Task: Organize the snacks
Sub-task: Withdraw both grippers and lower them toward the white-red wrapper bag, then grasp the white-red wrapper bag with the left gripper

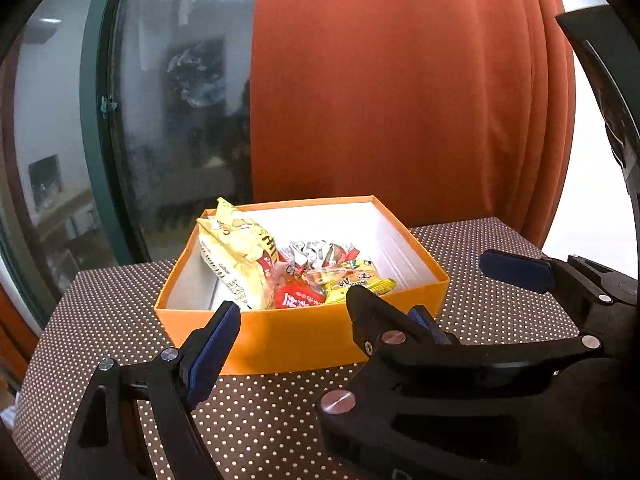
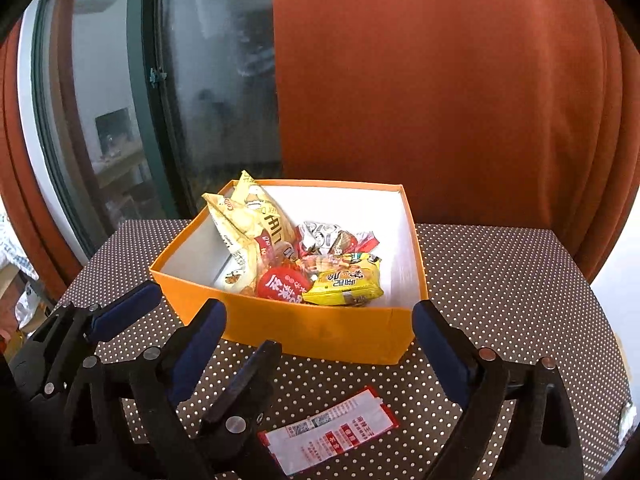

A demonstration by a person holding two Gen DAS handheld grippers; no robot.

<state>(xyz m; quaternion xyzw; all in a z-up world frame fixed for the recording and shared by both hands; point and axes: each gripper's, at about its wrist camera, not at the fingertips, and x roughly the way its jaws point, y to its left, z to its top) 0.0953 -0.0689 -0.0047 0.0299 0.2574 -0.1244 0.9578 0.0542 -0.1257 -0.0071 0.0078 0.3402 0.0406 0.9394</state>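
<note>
An orange box point(image 1: 304, 332) point(image 2: 320, 330) with white inside stands on the dotted table and holds several snacks: tall yellow bags point(image 1: 240, 256) point(image 2: 248, 232), a red round pack point(image 1: 296, 296) point(image 2: 284, 284), a yellow pack point(image 1: 360, 282) point(image 2: 346, 280) and a white wrapper point(image 1: 316, 250) point(image 2: 324, 234). A red-and-white packet point(image 2: 332, 432) lies flat on the table in front of the box, between my right fingers. My left gripper point(image 1: 320, 320) is open and empty just before the box. My right gripper point(image 2: 320, 344) is open and empty above the packet.
The brown dotted tablecloth point(image 1: 260, 412) point(image 2: 500, 280) covers a small table. An orange curtain point(image 1: 400, 80) point(image 2: 440, 80) and a dark window point(image 1: 180, 100) stand behind it. The other gripper shows at the right edge of the left view point(image 1: 520, 270) and the left of the right view point(image 2: 120, 312).
</note>
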